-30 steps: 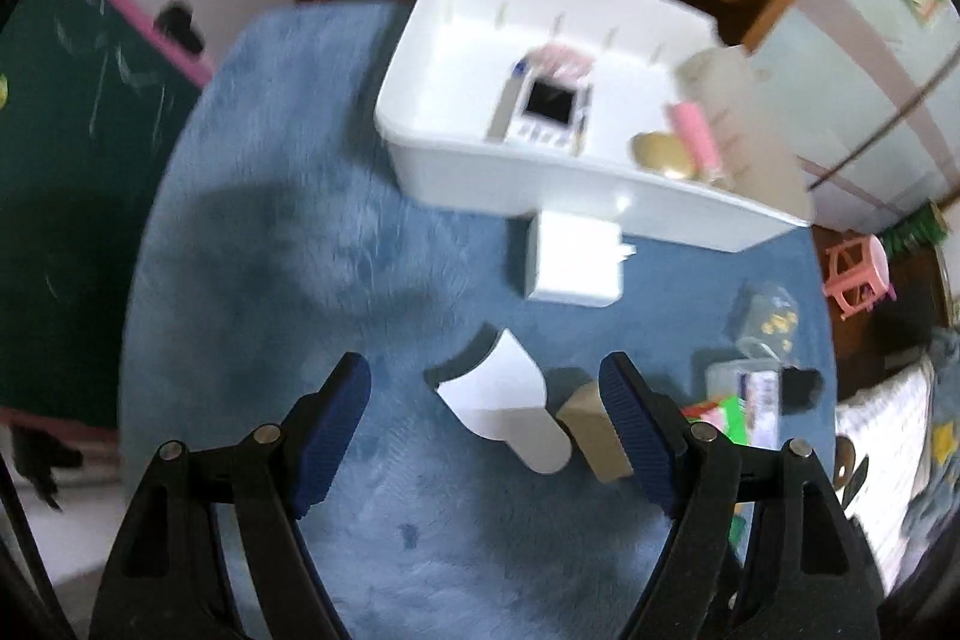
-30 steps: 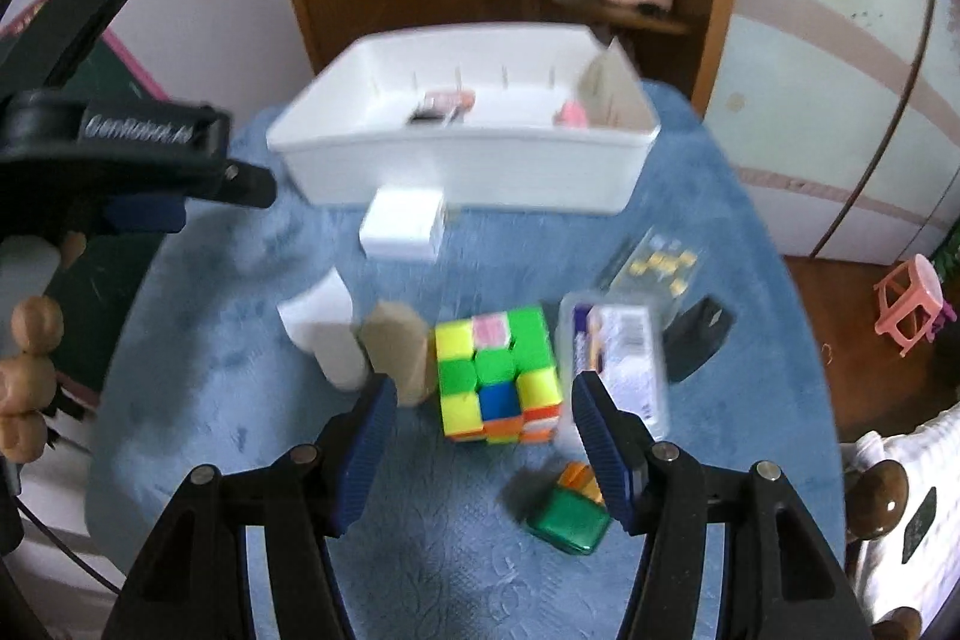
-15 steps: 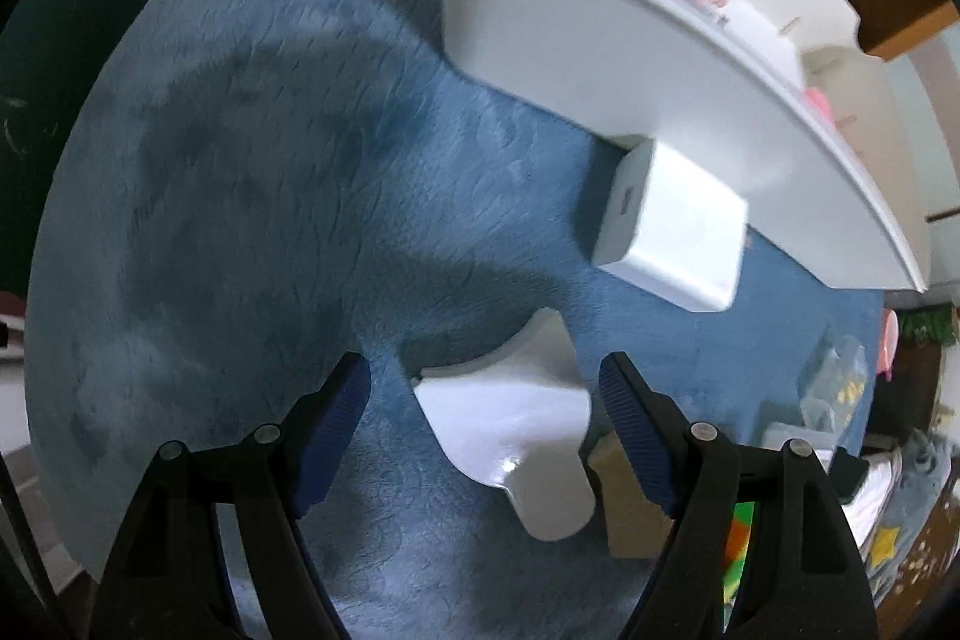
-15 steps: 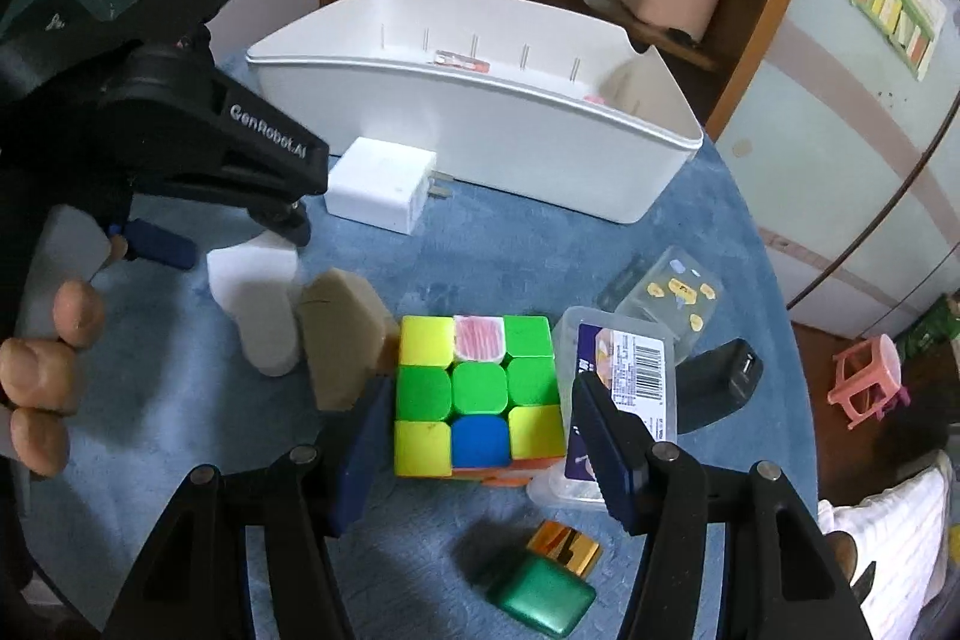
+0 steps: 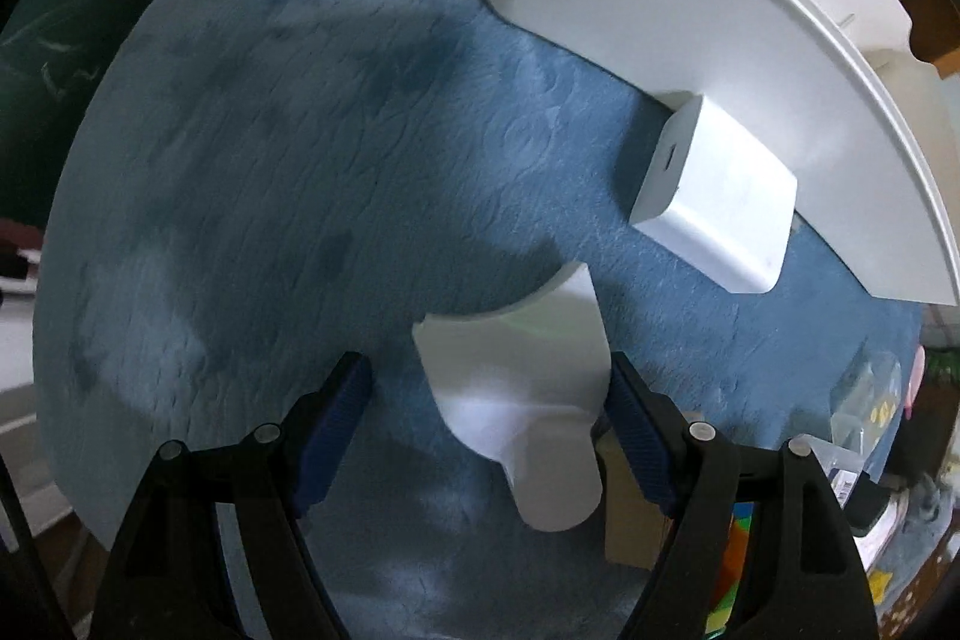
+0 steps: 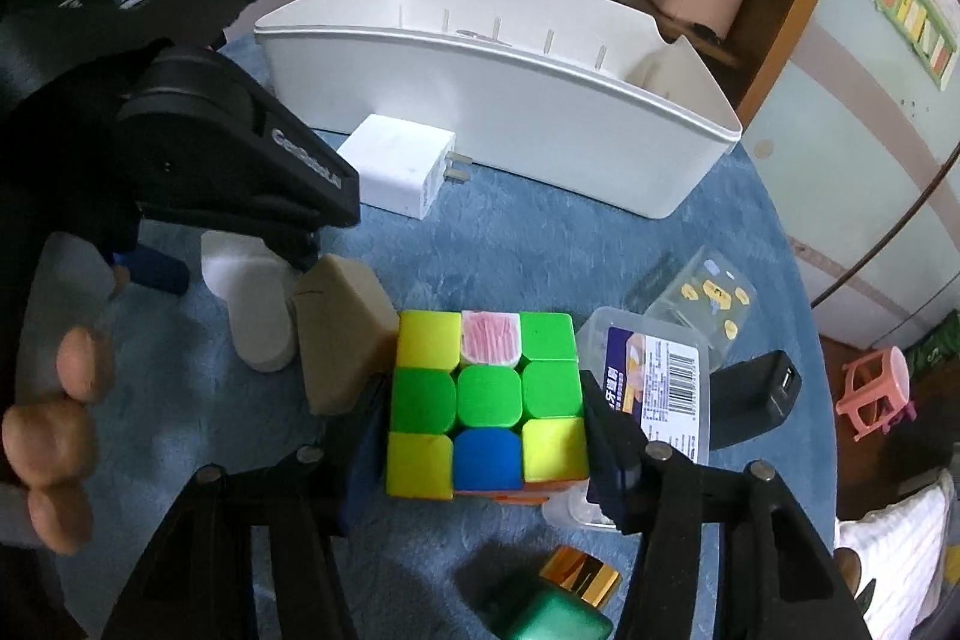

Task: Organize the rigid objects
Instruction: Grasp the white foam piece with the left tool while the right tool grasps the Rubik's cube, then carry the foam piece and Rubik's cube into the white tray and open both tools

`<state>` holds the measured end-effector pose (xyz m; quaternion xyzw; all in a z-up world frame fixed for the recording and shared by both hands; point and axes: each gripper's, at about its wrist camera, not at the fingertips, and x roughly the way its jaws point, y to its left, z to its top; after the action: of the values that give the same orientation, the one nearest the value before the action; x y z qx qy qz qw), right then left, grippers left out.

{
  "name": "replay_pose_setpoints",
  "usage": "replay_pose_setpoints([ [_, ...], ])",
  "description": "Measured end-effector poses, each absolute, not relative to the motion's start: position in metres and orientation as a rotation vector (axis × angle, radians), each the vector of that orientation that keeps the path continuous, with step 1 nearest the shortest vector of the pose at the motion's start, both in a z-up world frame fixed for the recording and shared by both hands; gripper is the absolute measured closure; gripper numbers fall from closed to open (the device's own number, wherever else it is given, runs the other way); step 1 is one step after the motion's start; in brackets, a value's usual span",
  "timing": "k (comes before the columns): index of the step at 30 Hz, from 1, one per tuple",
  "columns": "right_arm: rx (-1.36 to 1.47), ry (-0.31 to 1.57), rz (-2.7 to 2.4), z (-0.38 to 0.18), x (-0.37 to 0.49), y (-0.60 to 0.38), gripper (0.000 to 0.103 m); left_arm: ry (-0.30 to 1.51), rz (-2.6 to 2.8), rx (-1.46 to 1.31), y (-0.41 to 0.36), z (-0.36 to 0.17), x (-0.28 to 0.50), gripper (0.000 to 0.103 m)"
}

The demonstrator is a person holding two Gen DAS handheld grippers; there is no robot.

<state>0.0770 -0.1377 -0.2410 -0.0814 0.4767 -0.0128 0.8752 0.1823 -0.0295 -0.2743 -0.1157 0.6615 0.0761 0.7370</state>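
Note:
My left gripper point(image 5: 489, 418) is open, low over the blue cloth, its jaws either side of a white curved block point(image 5: 528, 400); the right pad is close to or touching it. The same block point(image 6: 252, 304) shows in the right wrist view under the left gripper body. My right gripper point(image 6: 486, 436) is open, its pads straddling a colourful puzzle cube point(image 6: 486, 400) on the cloth. A white bin point(image 6: 510, 112) stands behind; it also shows in the left wrist view point(image 5: 690, 40).
A white charger point(image 5: 714, 196) lies against the bin's front wall. A tan block point(image 6: 339, 334) stands between white block and cube. A clear plastic box point(image 6: 654, 382), a black adapter point(image 6: 756, 394) and a green-gold bottle point(image 6: 558, 604) lie nearby.
Both grippers moved down and forward. The left now has the white block between its jaws; the right has closed in around the cube.

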Motion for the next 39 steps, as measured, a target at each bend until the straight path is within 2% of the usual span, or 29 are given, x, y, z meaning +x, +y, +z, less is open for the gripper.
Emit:
replay_pose_setpoints([
  [8,-0.223,0.996,0.005,-0.243,0.078,-0.132,0.045,1.459,0.213,-0.243,-0.034,-0.277,0.184,0.026],
  [10,-0.213,1.001,0.007,-0.243,0.081,-0.133,0.045,1.456,0.201,-0.23,-0.042,-0.276,0.19,0.039],
  [11,-0.211,1.001,0.009,-0.244,0.082,-0.133,0.045,1.453,0.188,-0.214,-0.044,-0.274,0.19,0.04],
  [20,-0.131,0.995,0.025,-0.234,0.079,-0.143,0.046,1.434,0.082,-0.192,-0.025,-0.259,0.186,0.041],
  [26,-0.039,0.95,0.033,-0.192,0.074,-0.151,0.046,1.318,0.005,-0.053,-0.03,-0.2,0.179,0.04],
  [39,0.098,0.762,0.054,-0.045,0.093,-0.159,0.046,1.061,-0.168,0.065,-0.026,-0.064,0.183,0.04],
])
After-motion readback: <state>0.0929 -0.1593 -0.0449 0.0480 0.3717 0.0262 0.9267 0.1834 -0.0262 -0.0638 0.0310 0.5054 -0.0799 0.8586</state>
